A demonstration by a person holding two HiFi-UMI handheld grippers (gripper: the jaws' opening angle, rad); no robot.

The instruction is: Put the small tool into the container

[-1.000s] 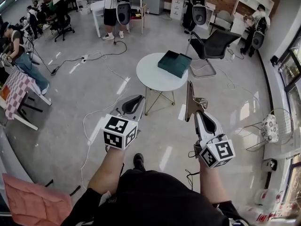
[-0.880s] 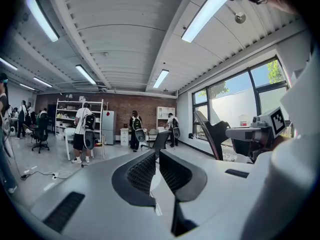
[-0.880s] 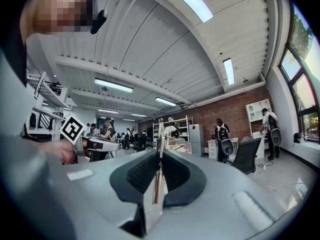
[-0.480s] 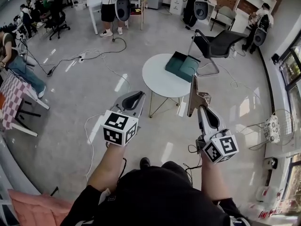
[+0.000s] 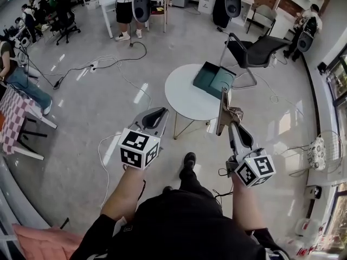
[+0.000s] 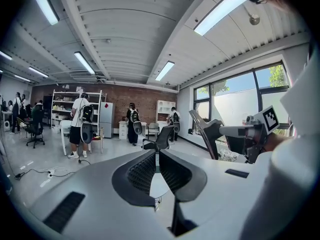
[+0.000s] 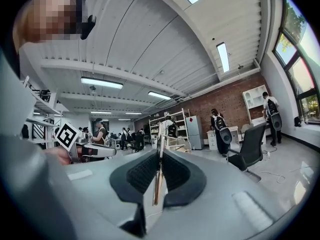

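A dark green open container (image 5: 214, 79) sits at the right side of a small round white table (image 5: 184, 99) ahead of me. My right gripper (image 5: 232, 124) is held in the air, shut on a small flat tool (image 5: 222, 111) whose blade points up toward the table's right edge. In the right gripper view the tool (image 7: 158, 176) stands thin and brownish, pinched between the pads of that gripper (image 7: 159, 170). My left gripper (image 5: 154, 116) hovers left of the table with its jaws together and nothing in them, as the left gripper view shows (image 6: 156, 160).
A black office chair (image 5: 254, 50) stands behind the table. Cables (image 5: 97, 66) trail over the grey floor at the left. Several people with backpacks stand at the far wall, a chequered table (image 5: 15, 112) is at the left, and my shoe (image 5: 188, 160) steps forward.
The table and green container have come nearer and lower in the head view as I walk forward. Both grippers keep their pose, and the tool stays in the right one.
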